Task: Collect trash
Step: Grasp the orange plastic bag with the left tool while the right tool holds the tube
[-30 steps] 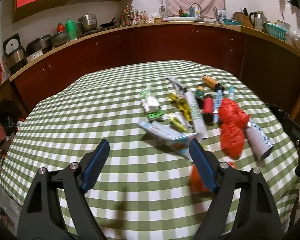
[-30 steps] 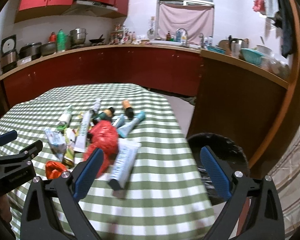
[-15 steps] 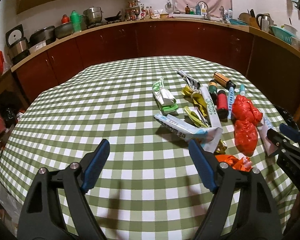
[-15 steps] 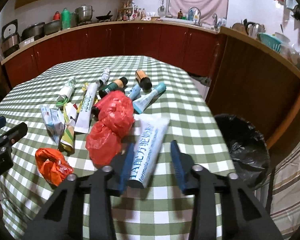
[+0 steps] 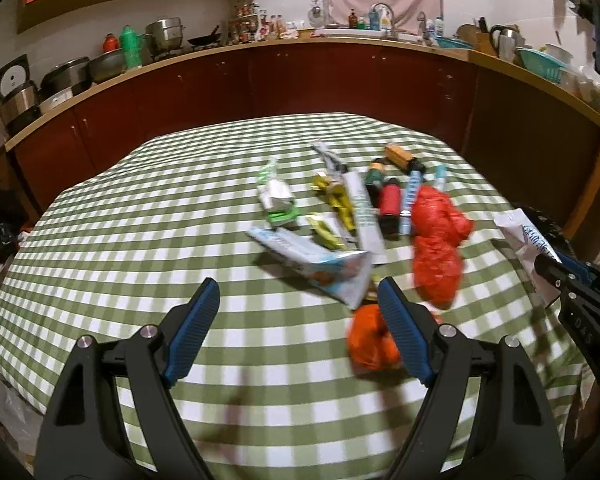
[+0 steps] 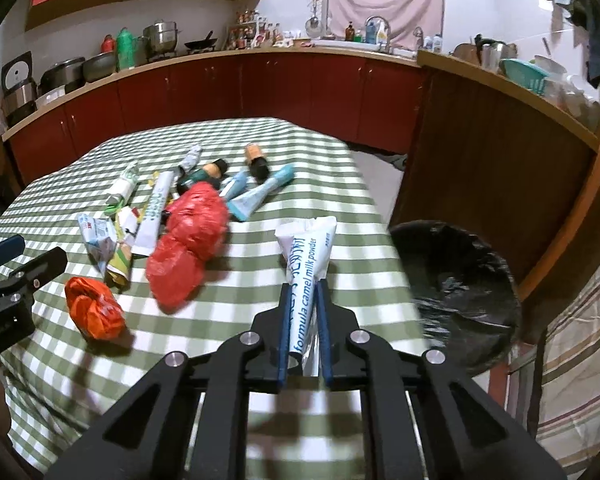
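Gripping a milk powder sachet (image 6: 309,276), the right gripper (image 6: 304,312) had clamped shut.
Sachet stuck up between its pads; the left gripper (image 5: 298,320) hung open over the table (image 5: 140,240).

A white milk powder sachet (image 6: 306,280) is showing blue lettering reading "formula camel milk powder" along its length, beside a line of Chinese characters too blurred to read. Printing on the other wrappers and tubes across the checked tablecloth (image 6: 340,184) is staying illegible.
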Demonstrator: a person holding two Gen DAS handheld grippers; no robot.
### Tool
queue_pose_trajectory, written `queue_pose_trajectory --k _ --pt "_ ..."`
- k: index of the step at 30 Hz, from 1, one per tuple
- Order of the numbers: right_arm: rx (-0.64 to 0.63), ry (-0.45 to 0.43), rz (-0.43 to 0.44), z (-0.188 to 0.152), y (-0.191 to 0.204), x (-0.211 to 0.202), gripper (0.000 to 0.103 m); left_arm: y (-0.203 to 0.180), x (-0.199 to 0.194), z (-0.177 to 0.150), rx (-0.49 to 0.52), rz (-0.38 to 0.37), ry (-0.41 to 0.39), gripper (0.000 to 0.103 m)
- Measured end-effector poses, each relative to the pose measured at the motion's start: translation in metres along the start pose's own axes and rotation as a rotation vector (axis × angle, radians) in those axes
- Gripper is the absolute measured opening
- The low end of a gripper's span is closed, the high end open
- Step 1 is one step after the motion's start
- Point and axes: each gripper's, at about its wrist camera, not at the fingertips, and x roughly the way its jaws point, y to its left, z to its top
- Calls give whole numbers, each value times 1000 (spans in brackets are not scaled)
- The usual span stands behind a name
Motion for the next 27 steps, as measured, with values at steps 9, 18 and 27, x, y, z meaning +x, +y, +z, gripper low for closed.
queue_pose_trajectory --k 9,18,27 --pt "37 -28 -34 -13 -38 -19 13 -38 11 -11 52 -25 45 73" --pt "50 -32 -8 -15 -40 -19 13 -46 10 -19 83 -74 38 45" --pt "47 -47 -11 -14 -40 -24 13 -43 -4 -17 85 -94 2 41"
